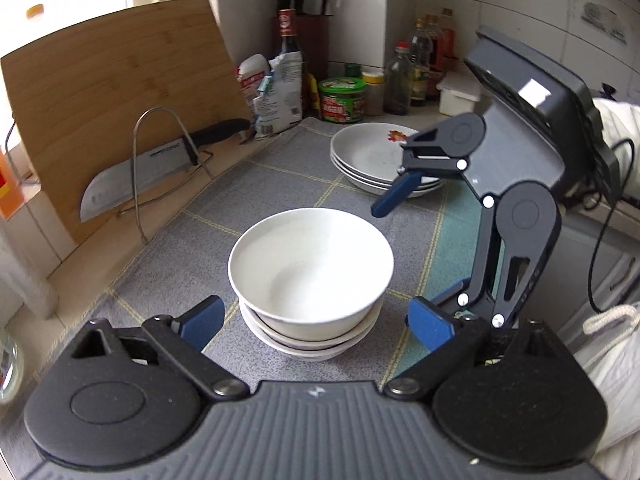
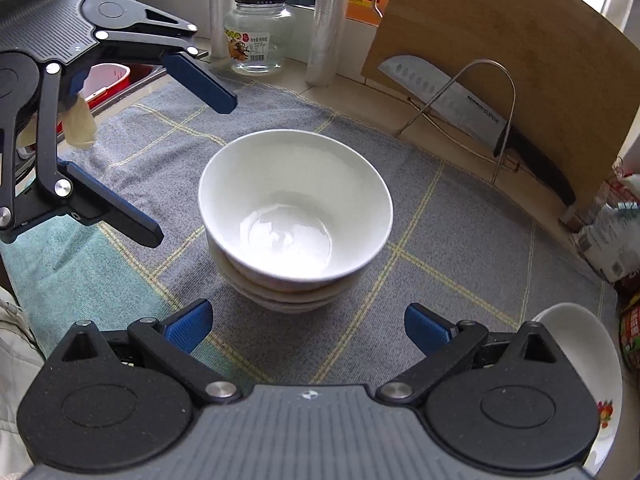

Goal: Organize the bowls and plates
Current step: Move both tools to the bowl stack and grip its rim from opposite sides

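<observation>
A stack of white ceramic bowls (image 1: pixel 310 276) sits mid-desk on the grey checked cloth (image 1: pixel 280 184). The left claw (image 1: pixel 316 320) and the right claw (image 2: pixel 308 328) both gape empty nearby. White stacked plates (image 1: pixel 368 156) rest behind.

**Both tongs wide open, nothing between them**

Your left tongs (image 1: pixel 314 322) tilt downward with jaws spread wide and the blue pads (image 1: pixel 202 322) touching nothing. Your right tongs (image 2: pixel 308 328) also pitch down, jaws just as wide and empty. Seen from the left wrist, the right tongs stand at the right, rolled sideways.
</observation>
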Tool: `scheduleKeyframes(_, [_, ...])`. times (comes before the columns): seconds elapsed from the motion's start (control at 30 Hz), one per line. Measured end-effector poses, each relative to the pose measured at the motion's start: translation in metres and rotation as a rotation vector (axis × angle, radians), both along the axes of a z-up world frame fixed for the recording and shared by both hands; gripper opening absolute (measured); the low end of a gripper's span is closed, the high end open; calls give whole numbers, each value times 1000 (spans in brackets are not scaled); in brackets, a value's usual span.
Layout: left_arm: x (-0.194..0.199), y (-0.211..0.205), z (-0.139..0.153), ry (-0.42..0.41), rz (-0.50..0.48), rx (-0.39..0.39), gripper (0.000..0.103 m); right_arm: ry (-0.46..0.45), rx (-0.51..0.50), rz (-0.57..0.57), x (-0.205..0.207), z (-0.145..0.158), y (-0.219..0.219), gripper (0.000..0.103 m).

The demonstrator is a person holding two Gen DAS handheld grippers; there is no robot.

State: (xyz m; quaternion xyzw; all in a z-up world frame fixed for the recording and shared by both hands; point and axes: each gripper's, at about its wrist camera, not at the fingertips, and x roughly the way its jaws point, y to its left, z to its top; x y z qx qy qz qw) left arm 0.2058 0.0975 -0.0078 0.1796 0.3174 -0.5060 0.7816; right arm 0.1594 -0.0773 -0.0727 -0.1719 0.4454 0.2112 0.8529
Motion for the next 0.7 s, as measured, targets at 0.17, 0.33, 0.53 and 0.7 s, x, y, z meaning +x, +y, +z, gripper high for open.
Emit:
scheduleKeyframes(0.17, [-8, -1, -16, 80, 175, -12, 98, 5, 44, -49, -5, -14, -9, 103])
scheduleKeyframes(0.33, [-10, -3, -30, 77, 265, 32, 98, -7, 60, -58, -7, -24, -12, 103])
scheduleKeyframes(0.53, [-1, -4, -45, 49, 176, 127, 98, 20, 62, -58, 2, -36, -15, 103])
scheduleKeyframes(0.7, [3, -10, -59, 29, 58, 180, 98, 25, 46, -50, 11, -42, -17, 103])
